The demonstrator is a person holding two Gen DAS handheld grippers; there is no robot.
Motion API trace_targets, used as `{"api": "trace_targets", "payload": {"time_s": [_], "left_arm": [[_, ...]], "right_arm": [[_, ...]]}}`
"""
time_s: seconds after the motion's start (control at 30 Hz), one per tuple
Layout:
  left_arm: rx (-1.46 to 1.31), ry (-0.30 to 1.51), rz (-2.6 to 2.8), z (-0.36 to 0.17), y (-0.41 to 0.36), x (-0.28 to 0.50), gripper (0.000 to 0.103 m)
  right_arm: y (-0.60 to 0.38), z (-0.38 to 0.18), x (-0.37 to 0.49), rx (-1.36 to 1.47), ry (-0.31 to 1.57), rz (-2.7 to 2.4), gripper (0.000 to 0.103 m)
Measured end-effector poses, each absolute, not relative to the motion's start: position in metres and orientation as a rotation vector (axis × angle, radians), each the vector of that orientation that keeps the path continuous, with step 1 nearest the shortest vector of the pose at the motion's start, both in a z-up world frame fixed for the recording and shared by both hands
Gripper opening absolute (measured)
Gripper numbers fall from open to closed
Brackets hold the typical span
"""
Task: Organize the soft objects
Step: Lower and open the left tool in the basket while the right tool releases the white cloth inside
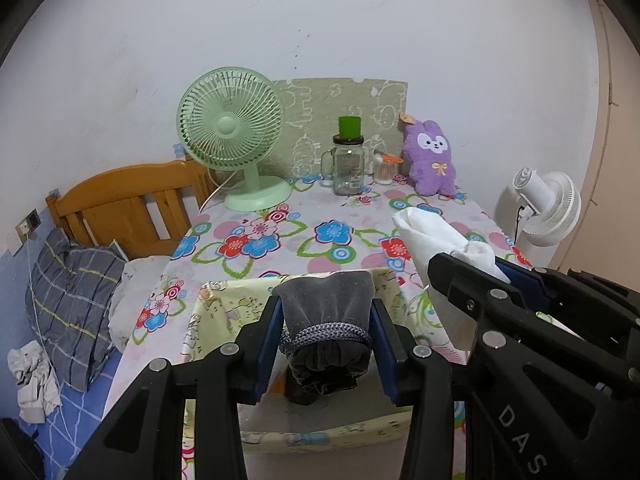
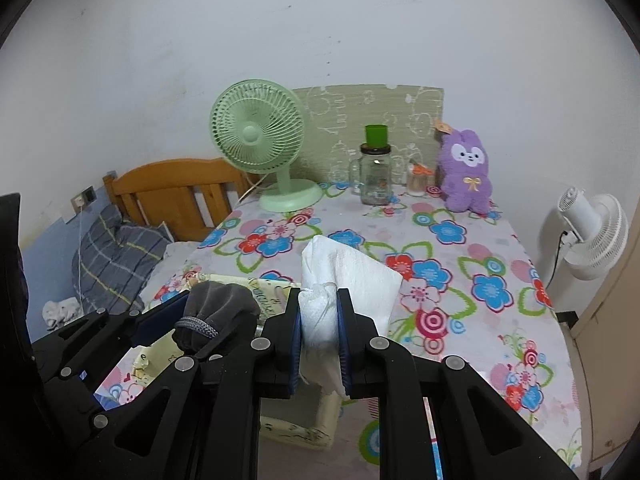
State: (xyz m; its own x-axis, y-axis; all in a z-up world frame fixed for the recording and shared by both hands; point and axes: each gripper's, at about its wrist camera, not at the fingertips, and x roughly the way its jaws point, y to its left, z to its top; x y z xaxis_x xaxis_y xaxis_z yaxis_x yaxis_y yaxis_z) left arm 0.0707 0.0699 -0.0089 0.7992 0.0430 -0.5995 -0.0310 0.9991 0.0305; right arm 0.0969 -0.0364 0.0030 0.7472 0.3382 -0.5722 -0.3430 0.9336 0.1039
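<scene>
Grey drawstring pouch (image 1: pixel 326 312), bound with a dark cord around its neck, sits clamped between the blue-padded fingers (image 1: pixel 268 344) of the left gripper (image 1: pixel 326 344). It hangs just above a pale yellow fabric box (image 1: pixel 224 300) with a cartoon print, which stands at the near edge of the tabletop (image 1: pixel 288 240) under a bright flowered cloth. Beside it, the right gripper (image 2: pixel 319 332) is clenched tight on the gathered neck of a white cloth bag (image 2: pixel 348 276), whose bulging body juts forward over the tabletop, just to the right of the box.

At the far side of the tabletop stand a green desk fan (image 1: pixel 232 136), a glass jar (image 1: pixel 348 168) with a green cup on its lid, a small container of cotton swabs (image 1: pixel 386 170), and a purple plush rabbit (image 1: pixel 432 156) leaning against a patterned board (image 1: pixel 320 100). To the left lies a bed with a wooden headboard (image 1: pixel 132 200) and a plaid pillow (image 1: pixel 72 300). A white fan (image 1: pixel 548 204) stands off to the right.
</scene>
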Motion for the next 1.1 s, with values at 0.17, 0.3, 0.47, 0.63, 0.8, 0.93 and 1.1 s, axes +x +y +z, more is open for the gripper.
{"api": "trace_targets", "payload": {"time_s": [0.17, 0.3, 0.47, 0.63, 0.8, 0.93, 1.1], "left_arm": [[0.021, 0.660, 0.046, -0.015, 0.084, 0.071, 0.045], [0.017, 0.672, 0.050, -0.020, 0.094, 0.071, 0.045], [0.016, 0.690, 0.063, -0.027, 0.107, 0.073, 0.045], [0.019, 0.714, 0.081, -0.038, 0.120, 0.075, 0.046], [0.025, 0.750, 0.085, -0.052, 0.128, 0.079, 0.046], [0.014, 0.779, 0.073, -0.062, 0.131, 0.082, 0.046], [0.013, 0.808, 0.063, -0.071, 0.131, 0.086, 0.057]], "right_arm": [[-0.020, -0.004, 0.100, -0.018, 0.635, 0.407, 0.018], [-0.009, -0.009, 0.101, -0.027, 0.644, 0.429, 0.018], [0.006, -0.015, 0.102, -0.032, 0.663, 0.458, 0.018], [0.022, -0.026, 0.108, -0.030, 0.704, 0.501, 0.018], [0.033, -0.039, 0.111, -0.037, 0.747, 0.517, 0.018], [0.039, -0.049, 0.114, -0.041, 0.780, 0.517, 0.018], [0.039, -0.057, 0.115, -0.035, 0.814, 0.515, 0.018]]}}
